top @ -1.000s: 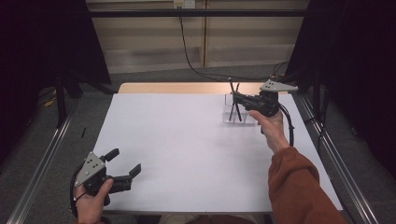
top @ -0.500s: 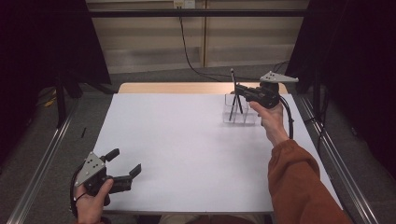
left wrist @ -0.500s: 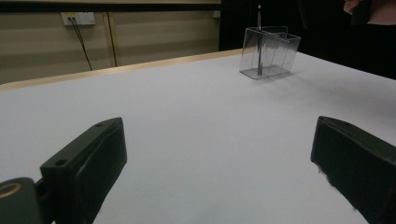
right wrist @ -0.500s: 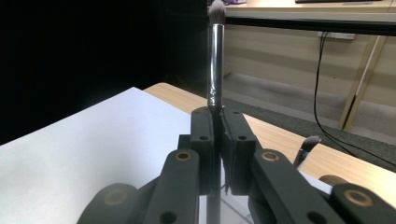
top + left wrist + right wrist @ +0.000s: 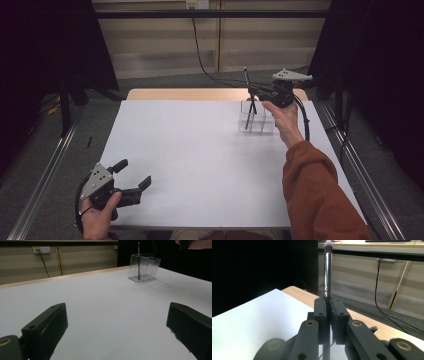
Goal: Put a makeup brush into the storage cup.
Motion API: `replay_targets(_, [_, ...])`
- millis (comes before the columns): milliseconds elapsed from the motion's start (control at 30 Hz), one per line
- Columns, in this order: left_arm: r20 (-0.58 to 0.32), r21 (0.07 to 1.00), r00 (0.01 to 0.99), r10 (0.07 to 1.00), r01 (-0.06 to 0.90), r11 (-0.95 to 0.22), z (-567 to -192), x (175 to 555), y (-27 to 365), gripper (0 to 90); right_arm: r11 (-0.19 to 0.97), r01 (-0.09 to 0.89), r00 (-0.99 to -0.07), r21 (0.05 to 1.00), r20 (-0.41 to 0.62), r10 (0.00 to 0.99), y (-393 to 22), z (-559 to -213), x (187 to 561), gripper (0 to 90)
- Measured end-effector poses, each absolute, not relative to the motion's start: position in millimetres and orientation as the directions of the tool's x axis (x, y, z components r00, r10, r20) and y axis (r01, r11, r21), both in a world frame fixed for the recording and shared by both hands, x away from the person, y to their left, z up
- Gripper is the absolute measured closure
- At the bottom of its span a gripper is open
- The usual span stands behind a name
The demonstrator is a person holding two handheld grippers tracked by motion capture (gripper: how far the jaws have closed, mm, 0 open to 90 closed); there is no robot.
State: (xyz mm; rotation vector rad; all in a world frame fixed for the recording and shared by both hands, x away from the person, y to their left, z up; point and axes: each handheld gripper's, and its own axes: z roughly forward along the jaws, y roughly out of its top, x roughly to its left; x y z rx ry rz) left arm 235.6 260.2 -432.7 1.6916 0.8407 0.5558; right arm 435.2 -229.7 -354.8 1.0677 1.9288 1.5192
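The right gripper [image 5: 327, 315] clamps a makeup brush [image 5: 327, 272] above the clear holder [image 5: 256, 117] — next, lift it clear; the left gripper [image 5: 134, 183] waits, jaws apart.

White table [image 5: 200, 165] spanning the middle of the high view, with a light wooden edge [image 5: 190, 94] along its far side. Beyond it, pale wall panelling [image 5: 150, 45]; a black cable [image 5: 199, 52] hanging down across it, a wall socket [image 5: 41, 249] with a plugged lead at upper left in the left gripper view. Grey floor [image 5: 65, 145] and a metal rail [image 5: 42, 175] beside the table's left side, dark curtains [image 5: 45, 45] to either side.
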Motion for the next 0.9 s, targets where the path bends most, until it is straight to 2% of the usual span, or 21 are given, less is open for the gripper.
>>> replay_targets(900, [-0.056,0.958,0.636,0.769,0.252,-0.138,-433.1,236.8,261.2,3.5,0.107,0.308,-0.570,0.945,0.093,0.816,-220.9,-371.9,467.4,84.2])
